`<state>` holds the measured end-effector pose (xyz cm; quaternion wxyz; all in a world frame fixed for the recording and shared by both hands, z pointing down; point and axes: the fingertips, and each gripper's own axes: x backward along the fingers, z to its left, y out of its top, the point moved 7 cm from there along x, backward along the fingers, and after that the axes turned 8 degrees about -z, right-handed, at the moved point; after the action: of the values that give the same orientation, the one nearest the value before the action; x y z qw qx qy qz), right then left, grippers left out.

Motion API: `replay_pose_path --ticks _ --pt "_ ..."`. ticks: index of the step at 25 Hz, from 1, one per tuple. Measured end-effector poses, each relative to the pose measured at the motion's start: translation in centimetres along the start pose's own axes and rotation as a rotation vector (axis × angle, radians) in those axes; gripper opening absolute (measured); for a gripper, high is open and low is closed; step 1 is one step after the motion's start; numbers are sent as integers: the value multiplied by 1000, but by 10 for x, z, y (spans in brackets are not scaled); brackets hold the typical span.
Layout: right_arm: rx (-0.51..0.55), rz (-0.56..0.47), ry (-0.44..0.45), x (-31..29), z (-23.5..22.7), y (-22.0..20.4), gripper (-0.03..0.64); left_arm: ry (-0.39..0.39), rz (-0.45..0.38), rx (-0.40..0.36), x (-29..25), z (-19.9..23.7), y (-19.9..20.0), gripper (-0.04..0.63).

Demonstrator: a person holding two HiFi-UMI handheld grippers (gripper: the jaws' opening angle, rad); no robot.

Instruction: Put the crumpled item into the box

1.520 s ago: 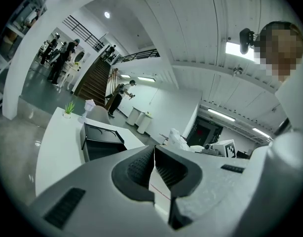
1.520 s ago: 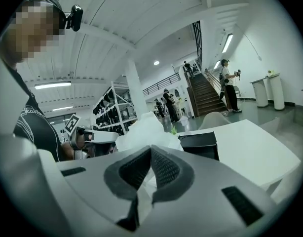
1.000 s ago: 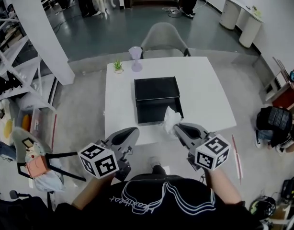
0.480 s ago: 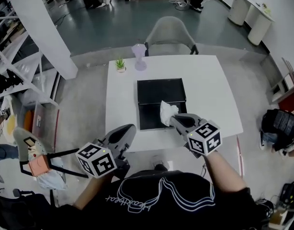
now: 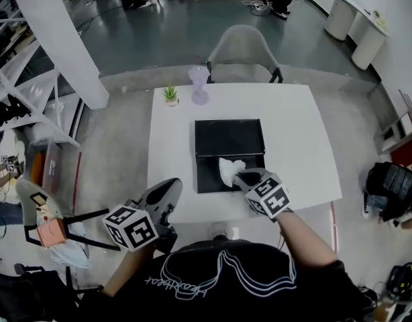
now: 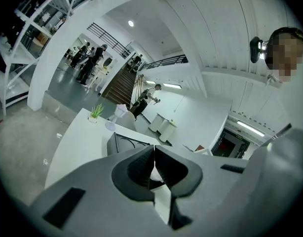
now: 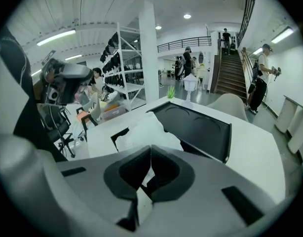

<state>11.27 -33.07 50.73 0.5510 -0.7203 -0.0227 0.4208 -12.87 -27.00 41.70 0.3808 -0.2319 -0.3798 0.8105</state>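
A black box lies open on the white table, its lid laid back on the far side. My right gripper is shut on the crumpled white item and holds it over the box's near, open half. In the right gripper view the crumpled item bulges just past the shut right gripper, with the black box behind it. My left gripper hangs off the table's front left corner. The left gripper has its tips together with nothing between them.
A small potted plant and a pale purple vase stand at the table's far edge, with a grey chair beyond. An office chair stands on the floor at the left, and a black bag lies at the right.
My right gripper has carried the crumpled item forward and down, from the table's front edge to over the box's open half. The left gripper has drifted a little left and lower.
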Motion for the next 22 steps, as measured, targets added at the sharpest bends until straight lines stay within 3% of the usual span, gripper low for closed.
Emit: replay_pose_path --ticks 6,13,22 --pt "93 105 -25 -23 -8 -12 6 23 -19 18 -1 15 1 8" --pt "127 231 -7 -48 -11 -24 15 56 -22 34 1 29 0 8" --pt "116 274 36 -54 -6 -28 148 67 -18 36 5 28 -2 8"
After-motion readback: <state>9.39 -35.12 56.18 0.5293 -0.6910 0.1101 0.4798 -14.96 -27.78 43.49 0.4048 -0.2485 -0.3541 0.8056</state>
